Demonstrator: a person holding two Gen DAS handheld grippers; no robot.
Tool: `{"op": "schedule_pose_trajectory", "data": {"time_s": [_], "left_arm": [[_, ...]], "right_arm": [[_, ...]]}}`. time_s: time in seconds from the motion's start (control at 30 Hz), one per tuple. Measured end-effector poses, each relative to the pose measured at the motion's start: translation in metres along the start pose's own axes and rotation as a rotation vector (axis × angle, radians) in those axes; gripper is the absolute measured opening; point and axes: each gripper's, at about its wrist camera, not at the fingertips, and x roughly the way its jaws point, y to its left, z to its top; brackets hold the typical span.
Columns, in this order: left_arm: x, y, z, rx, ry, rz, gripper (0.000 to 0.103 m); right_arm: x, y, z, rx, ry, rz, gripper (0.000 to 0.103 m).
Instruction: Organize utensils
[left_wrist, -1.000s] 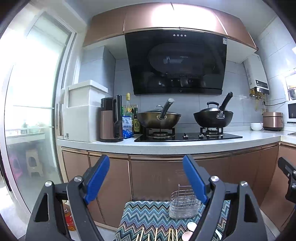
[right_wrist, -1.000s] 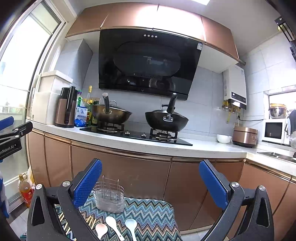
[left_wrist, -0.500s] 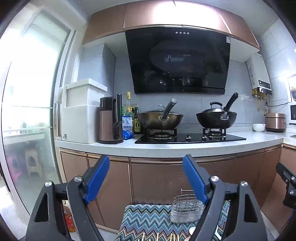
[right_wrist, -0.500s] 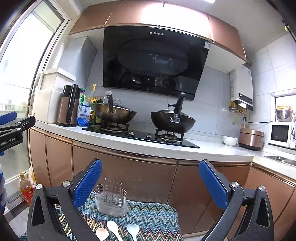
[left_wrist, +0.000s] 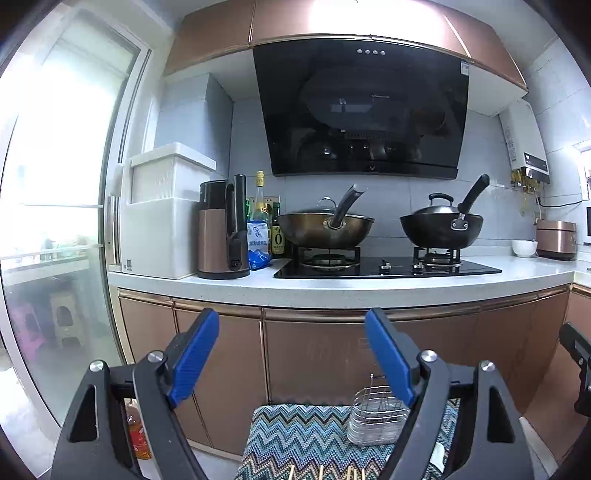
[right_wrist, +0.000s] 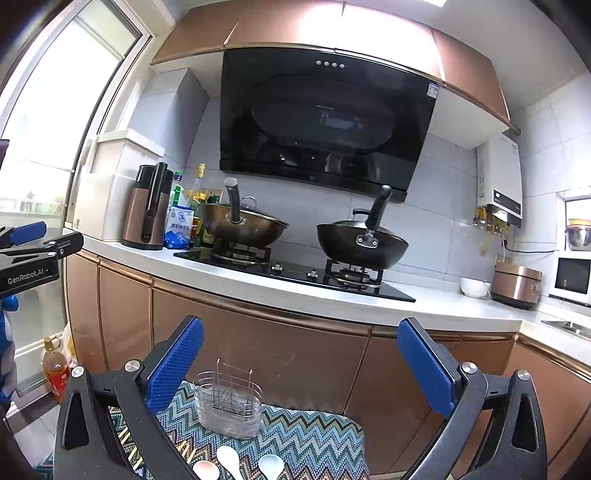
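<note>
left wrist view: the left gripper (left_wrist: 291, 354) is spread wide with nothing between its blue pads. below it a wire utensil holder (left_wrist: 376, 419) stands on a zigzag cloth (left_wrist: 295, 435), with chopstick tips (left_wrist: 321, 472) at the bottom edge.

right wrist view: the right gripper (right_wrist: 299, 365) is also wide apart and empty. the wire utensil holder (right_wrist: 231, 406) stands upright on the cloth (right_wrist: 314, 439), three spoons (right_wrist: 231, 461) lying just in front of it.
</note>
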Motion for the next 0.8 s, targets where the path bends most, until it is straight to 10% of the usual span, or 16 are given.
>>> {"op": "schedule_pose_trajectory", "data": {"time_s": [0.47, 0.8], "left_arm": [[0.036, 0.004, -0.023, 0.045, 0.104, -0.025, 0.080], [0.098, 0.033, -0.119, 0.023, 0.521, -0.205, 0.079]], "right_arm": [[0.030, 0.000, -0.022, -0.049, 0.069, 0.084, 0.102], [0.091, -0.013, -0.103, 0.034, 0.366, 0.340, 0.071]]}}
